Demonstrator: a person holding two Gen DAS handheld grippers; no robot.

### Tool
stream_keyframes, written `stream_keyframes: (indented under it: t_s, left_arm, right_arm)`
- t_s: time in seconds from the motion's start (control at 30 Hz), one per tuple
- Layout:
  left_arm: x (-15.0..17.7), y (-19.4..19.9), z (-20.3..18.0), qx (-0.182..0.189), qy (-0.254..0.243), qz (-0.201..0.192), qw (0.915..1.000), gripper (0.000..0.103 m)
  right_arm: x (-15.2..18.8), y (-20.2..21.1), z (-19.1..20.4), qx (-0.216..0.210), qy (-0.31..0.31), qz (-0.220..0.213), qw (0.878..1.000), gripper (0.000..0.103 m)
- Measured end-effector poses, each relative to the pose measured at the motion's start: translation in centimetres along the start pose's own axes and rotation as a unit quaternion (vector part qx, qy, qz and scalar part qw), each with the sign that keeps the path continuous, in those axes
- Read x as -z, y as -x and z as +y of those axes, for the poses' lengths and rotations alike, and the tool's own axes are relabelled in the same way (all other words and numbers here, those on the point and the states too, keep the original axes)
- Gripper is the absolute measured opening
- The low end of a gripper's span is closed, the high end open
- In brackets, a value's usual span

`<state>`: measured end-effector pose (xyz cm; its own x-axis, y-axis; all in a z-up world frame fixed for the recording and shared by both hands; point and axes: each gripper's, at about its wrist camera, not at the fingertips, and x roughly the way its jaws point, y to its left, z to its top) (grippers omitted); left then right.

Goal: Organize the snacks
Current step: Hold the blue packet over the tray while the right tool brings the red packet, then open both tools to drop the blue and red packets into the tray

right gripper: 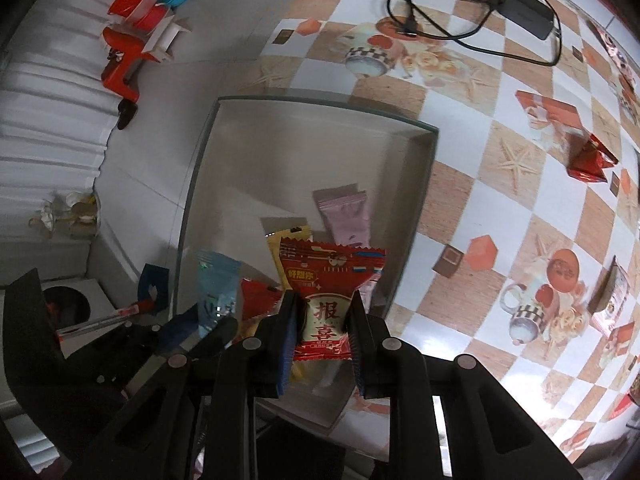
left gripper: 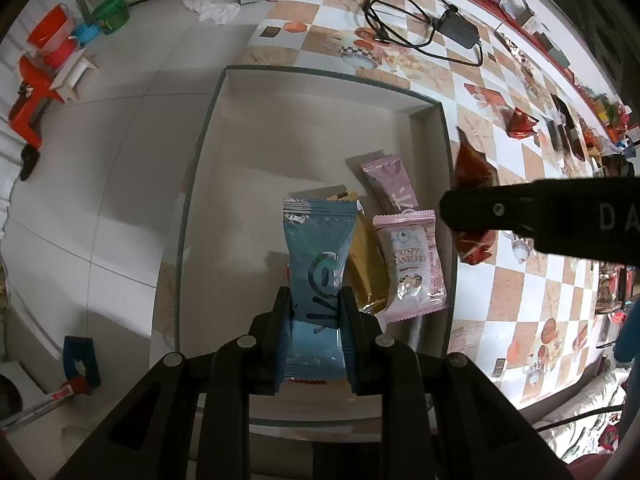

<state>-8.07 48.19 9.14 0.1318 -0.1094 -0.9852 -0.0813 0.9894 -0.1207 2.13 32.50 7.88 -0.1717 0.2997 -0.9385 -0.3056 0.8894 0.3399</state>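
Over the tray (left gripper: 224, 128), at the middle of both wrist views, two snacks hang ready to drop. Risk: the red packet (right gripper: 326, 300) sits near the tray's right wall and could land on the tablecloth (right gripper: 480, 160) if let go too soon; the blue packet (left gripper: 318, 248) could slide onto the yellow packet (left gripper: 366, 264) and pink packets (left gripper: 416, 264) at lower right. Left gripper (left gripper: 314, 336) is clamped on the blue packet, jaws close together. Right gripper (right gripper: 324, 344) is pinched on the red packet's middle, jaws nearly together
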Motion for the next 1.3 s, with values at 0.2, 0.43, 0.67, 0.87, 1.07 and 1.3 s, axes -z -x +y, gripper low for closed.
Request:
stream_keyframes:
  t_s: [0.2, 0.43, 0.67, 0.87, 1.07, 1.3]
  left_arm:
    - [-0.1, -0.3, 0.1, -0.002, -0.001, 0.003, 1.0, 0.025]
    - [0.0, -0.5, 0.0, -0.009, -0.001, 0.007, 0.9999, 0.025]
    - [0.1, -0.3, -0.1, -0.031, -0.002, 0.004, 0.9995, 0.067]
    - [0.0, -0.3, -0.2, -0.031, 0.0, 0.01, 0.9995, 0.075]
    - [0.0, -0.2, 0.0, -0.031, 0.007, 0.011, 0.9994, 0.079]
    - [0.1, 0.0, -0.4, -0.041, -0.001, 0.008, 0.9991, 0.079]
  right_arm:
    - [-0.3, -0.8, 0.6, -0.005, 0.003, 0.008, 1.0, 0.025]
    - [-0.4, -1.4, 1.1, -0.011, 0.005, 0.016, 1.0, 0.025]
    - [-0.5, -1.7, 1.1, -0.019, 0.002, 0.026, 0.999, 0.025]
    - [-0.3, -1.9, 1.1, -0.013, 0.005, 0.03, 0.999, 0.025]
    - [0.0, -1.5, 1.0, 0.006, 0.009, 0.012, 1.0, 0.082]
    - [0.2, -1.3, 0.4, 0.024, 0.007, 0.009, 1.0, 0.083]
